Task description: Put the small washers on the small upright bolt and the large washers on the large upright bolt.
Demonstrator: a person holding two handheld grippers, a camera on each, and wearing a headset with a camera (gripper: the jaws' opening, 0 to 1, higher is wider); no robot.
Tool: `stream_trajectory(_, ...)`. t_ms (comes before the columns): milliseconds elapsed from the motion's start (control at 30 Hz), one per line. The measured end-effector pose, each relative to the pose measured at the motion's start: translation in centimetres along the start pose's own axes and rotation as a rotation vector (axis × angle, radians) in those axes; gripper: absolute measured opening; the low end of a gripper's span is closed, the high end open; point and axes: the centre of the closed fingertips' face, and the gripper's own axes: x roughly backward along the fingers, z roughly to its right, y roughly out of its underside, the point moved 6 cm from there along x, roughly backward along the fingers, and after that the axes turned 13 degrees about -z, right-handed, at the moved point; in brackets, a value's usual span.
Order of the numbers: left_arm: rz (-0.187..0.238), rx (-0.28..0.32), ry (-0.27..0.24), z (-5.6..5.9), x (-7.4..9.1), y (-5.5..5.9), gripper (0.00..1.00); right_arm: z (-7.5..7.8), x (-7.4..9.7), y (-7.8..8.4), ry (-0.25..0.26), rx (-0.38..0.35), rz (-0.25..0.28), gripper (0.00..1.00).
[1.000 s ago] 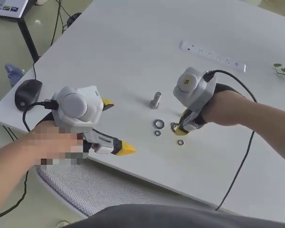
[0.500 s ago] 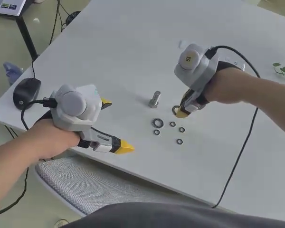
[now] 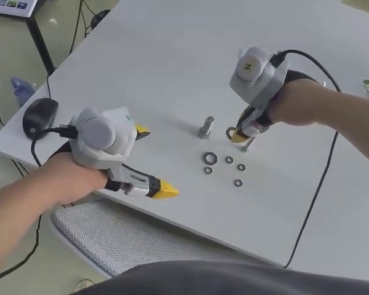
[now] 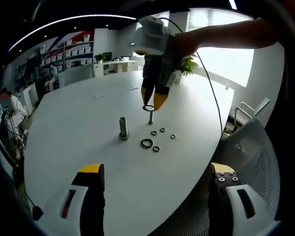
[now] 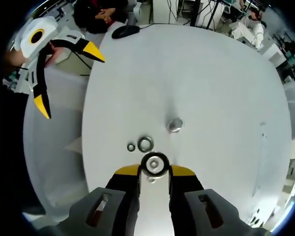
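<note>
Lifting: right tongs [image 3: 237, 136] are raising clamped washer [image 5: 155, 163] over small bolt [image 4: 151, 118].
Washer: lying flat, axis vertical.
Left tongs [image 3: 154, 160]: gaping apart.

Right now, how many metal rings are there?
6. Five lie on the table: one large washer and four small ones. The sixth washer is held in the right gripper. Others may hide beneath it.

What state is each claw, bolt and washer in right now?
Left claw: open, empty.
Right claw: shut on held washer.
Held washer: gripped just above the small bolt.
Small bolt: upright, bare.
Large bolt: upright, bare.
Loose washers: five lying flat on the table.
</note>
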Motion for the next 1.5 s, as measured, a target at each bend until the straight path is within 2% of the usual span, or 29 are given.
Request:
stream_trajectory(300, -0.004, -0.008, 0.003, -0.6, 0.0, -0.4, 0.86, 1.1, -0.6, -1.6, 0.006, -0.005, 0.017, 0.21)
stream_trajectory(733, 0.007, -0.023, 0.006, -0.9, 0.2, -1.2, 0.87, 2.2, -0.7, -3.6, 0.035, -0.004, 0.036, 0.21)
stream_trajectory(967, 0.011, -0.024, 0.010, -0.9, 0.0, -1.3, 0.88, 3.1, -1.4, -5.0, 0.050, 0.007, 0.037, 0.21)
stream_trajectory(1167, 0.010, -0.025, 0.013, -0.9, 0.1, -1.2, 0.89, 2.9, -2.0, -5.3, 0.057, 0.014, 0.022, 0.21)
stream_trajectory(1267, 0.009, -0.017, 0.013, -1.0, 0.2, -1.0, 0.89, 3.4, -2.4, -5.6, 0.052, 0.016, 0.025, 0.21)
stream_trajectory(1500, 0.015, -0.004, 0.015, -1.3, 0.3, -1.0, 0.93, 3.4, -2.9, -5.5, 0.045, 0.013, 0.013, 0.21)
